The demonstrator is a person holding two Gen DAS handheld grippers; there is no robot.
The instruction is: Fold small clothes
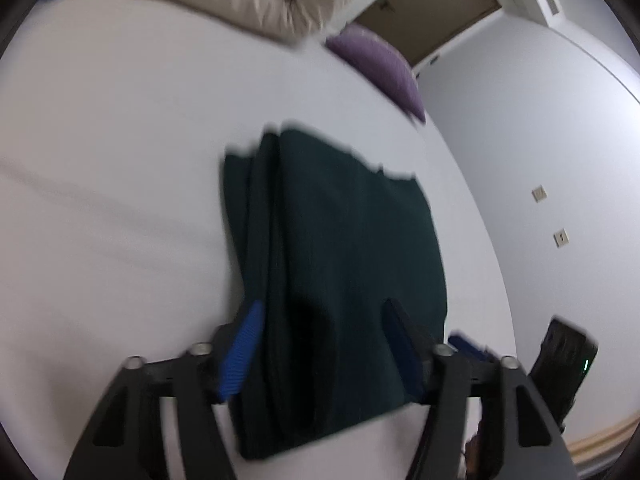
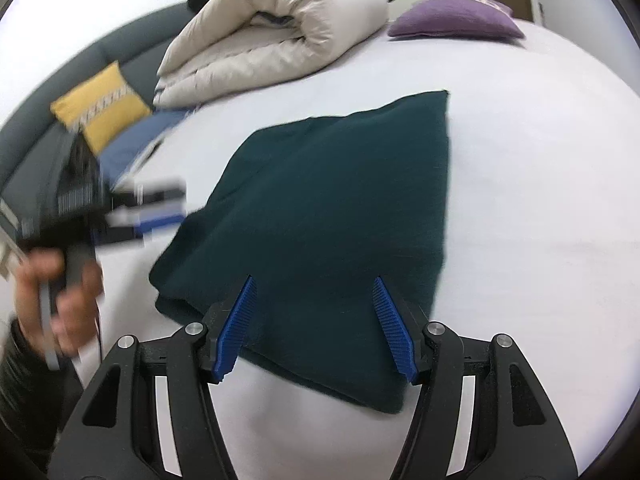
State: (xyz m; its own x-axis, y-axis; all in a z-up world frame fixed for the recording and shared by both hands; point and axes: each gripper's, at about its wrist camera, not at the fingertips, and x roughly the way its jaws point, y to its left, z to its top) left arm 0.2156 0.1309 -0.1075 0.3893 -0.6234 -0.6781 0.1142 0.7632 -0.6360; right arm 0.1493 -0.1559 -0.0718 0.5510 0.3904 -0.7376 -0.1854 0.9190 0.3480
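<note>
A dark green garment (image 1: 340,264) lies folded into a rectangle on the white bed sheet (image 1: 112,160); it also shows in the right wrist view (image 2: 320,216). My left gripper (image 1: 322,308) is open, its blue pads above the garment's near edge, holding nothing. My right gripper (image 2: 314,284) is open above the garment's near edge, also empty. The left gripper (image 2: 120,216), held by a hand (image 2: 60,292), appears blurred at the left of the right wrist view. Part of the right gripper (image 1: 564,364) shows at the right of the left wrist view.
A rolled beige duvet (image 2: 272,40) lies at the head of the bed, and a purple cushion (image 2: 456,18) beside it. A yellow cushion (image 2: 100,104) and a blue cloth (image 2: 136,140) sit by the grey headboard (image 2: 36,136). A wall (image 1: 540,140) stands to the right.
</note>
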